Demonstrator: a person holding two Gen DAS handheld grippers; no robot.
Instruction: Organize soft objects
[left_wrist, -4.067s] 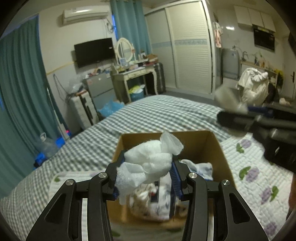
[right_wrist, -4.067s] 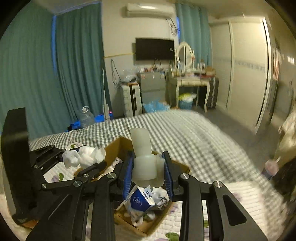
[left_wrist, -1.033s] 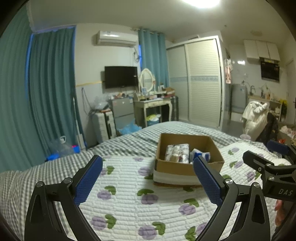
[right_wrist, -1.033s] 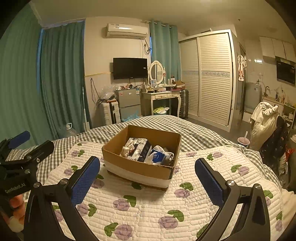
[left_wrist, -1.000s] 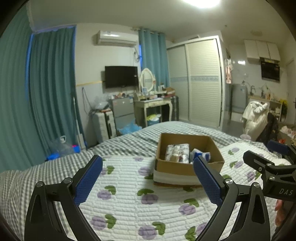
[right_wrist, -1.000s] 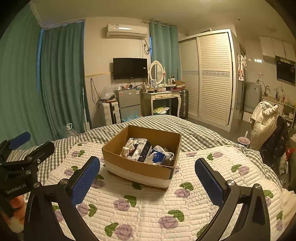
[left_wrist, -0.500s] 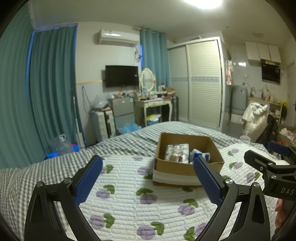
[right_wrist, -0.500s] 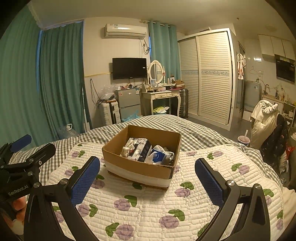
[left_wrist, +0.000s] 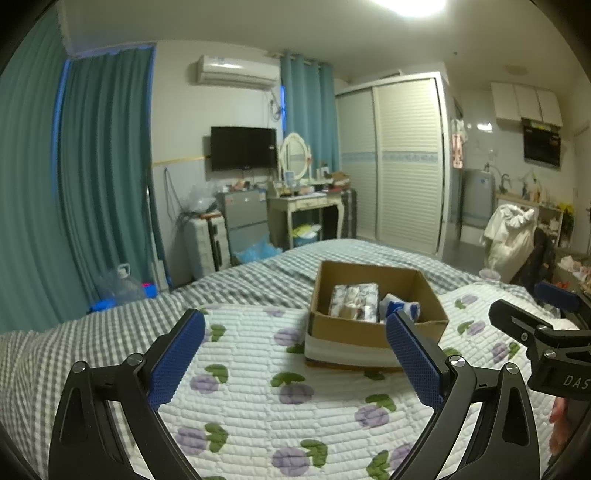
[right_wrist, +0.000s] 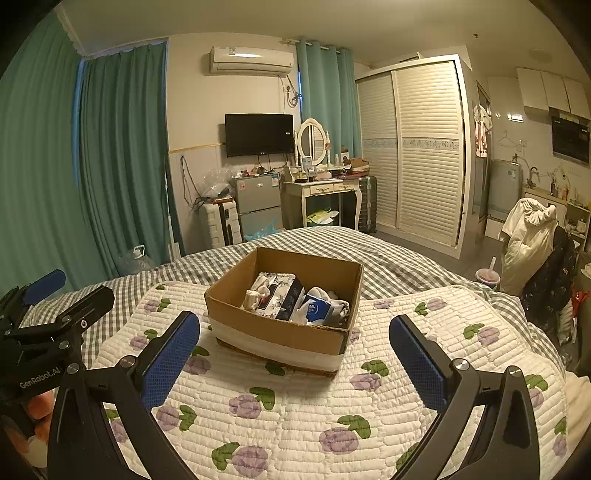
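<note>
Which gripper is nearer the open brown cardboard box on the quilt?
Right, marginally. The right gripper faces the brown cardboard box squarely, short of it; the left gripper stands left of it, also short.

The near wall of the cardboard box (right_wrist: 280, 332) hides the lower parts of the soft packs (right_wrist: 275, 295) inside it. In the left wrist view, the left gripper's right fingertip (left_wrist: 400, 325) covers the box's near right corner. Items on the dressing table (right_wrist: 321, 188) behind the box are too small to identify.
</note>
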